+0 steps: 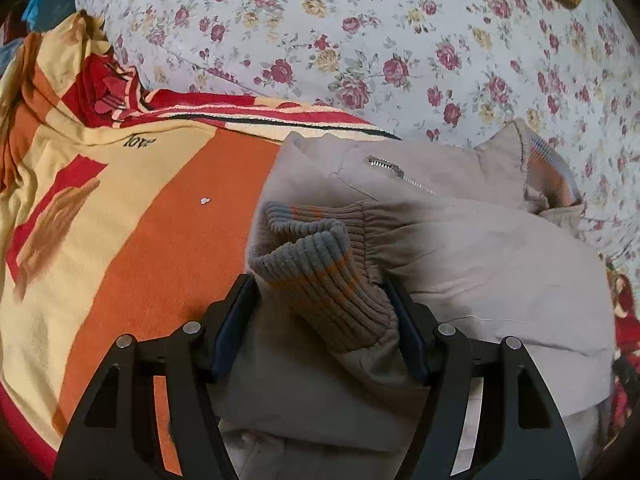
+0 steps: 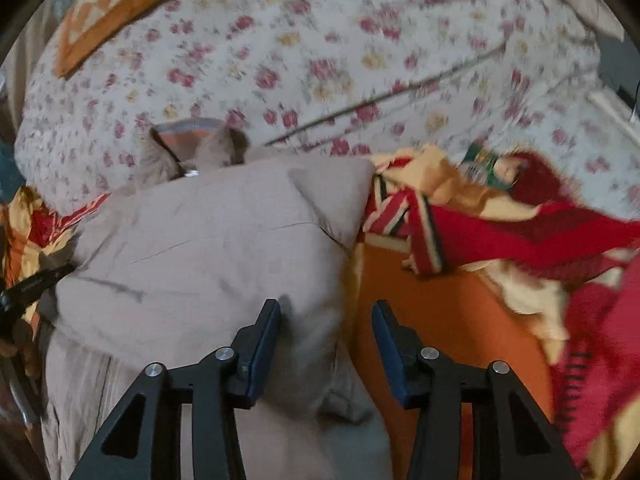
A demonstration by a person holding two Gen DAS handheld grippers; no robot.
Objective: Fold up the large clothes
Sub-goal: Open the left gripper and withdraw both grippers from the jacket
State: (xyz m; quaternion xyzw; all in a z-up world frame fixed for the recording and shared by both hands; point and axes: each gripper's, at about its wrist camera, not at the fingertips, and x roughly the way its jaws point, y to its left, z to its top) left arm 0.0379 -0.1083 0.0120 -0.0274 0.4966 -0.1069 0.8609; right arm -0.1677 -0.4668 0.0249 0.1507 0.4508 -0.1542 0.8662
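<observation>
A beige zip jacket (image 1: 460,240) lies bunched on an orange and yellow blanket (image 1: 132,220). Its sleeve ends in a ribbed cuff (image 1: 320,272) with grey and orange stripes. My left gripper (image 1: 320,284) has its jaws on either side of the cuff, and the cuff fills the gap between them. In the right wrist view the jacket (image 2: 208,248) shows as a folded beige mass with its collar (image 2: 188,136) at the far end. My right gripper (image 2: 326,308) is open, over the jacket's right edge, and holds nothing. That view is blurred.
A floral quilt (image 1: 360,40) covers the bed behind the jacket. An orange checked cushion (image 2: 116,4) lies on it. Crumpled red and yellow blanket folds (image 2: 520,232) rise at the right. The other gripper's black body (image 2: 24,292) shows at the left edge.
</observation>
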